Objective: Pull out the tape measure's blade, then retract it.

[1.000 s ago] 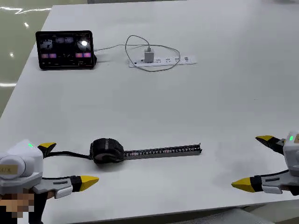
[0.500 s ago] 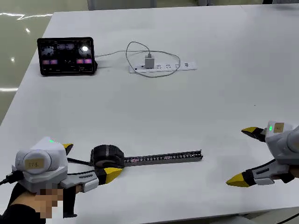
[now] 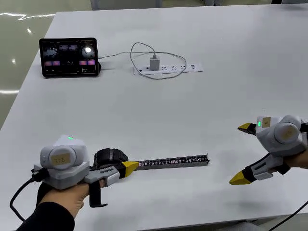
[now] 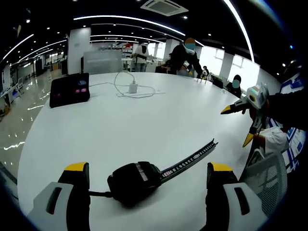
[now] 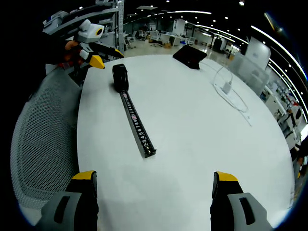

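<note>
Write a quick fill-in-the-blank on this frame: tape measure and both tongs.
1. The blade of the tape measure is pulled ___ and lies flat on the table.
2. The left tongs are ___, with the tape measure's body between their jaws.
3. The right tongs are open and grip ___.
4. The blade's free end points toward the ___ tongs.
Missing words: out; open; nothing; right.
</note>
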`<action>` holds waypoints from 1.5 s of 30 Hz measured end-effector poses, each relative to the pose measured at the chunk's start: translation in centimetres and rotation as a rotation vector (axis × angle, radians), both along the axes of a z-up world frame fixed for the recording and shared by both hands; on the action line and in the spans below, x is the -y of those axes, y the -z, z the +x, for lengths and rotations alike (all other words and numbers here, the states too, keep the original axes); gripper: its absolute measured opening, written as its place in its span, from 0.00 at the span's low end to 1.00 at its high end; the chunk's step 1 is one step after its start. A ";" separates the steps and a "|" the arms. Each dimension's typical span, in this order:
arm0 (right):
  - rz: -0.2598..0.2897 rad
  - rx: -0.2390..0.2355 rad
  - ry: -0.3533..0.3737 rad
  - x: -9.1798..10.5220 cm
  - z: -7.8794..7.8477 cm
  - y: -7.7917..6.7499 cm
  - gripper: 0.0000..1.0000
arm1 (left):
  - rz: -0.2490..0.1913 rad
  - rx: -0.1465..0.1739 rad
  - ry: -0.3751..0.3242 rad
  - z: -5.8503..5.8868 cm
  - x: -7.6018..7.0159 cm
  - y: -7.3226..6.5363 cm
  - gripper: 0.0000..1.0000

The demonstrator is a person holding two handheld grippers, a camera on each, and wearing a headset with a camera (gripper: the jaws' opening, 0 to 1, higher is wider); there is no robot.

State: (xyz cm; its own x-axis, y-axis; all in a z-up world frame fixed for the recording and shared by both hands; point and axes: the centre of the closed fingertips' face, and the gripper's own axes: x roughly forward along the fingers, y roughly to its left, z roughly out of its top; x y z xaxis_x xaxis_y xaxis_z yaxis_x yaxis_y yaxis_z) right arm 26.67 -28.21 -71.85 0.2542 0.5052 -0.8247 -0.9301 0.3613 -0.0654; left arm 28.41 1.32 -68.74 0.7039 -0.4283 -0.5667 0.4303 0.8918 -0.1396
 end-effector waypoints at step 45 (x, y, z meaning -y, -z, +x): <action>-0.097 -0.075 -0.217 -4.4 2.1 4.8 0.99 | 0.055 0.234 -0.224 2.5 -1.9 3.6 0.99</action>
State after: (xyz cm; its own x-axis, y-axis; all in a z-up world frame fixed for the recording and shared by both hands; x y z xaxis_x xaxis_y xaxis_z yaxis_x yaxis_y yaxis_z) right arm 28.75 -23.80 -76.70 0.0848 0.4593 -0.8842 -0.9889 0.1476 -0.0181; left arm 30.95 3.19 -72.39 0.8910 -0.2212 -0.3966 0.2369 0.9715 -0.0095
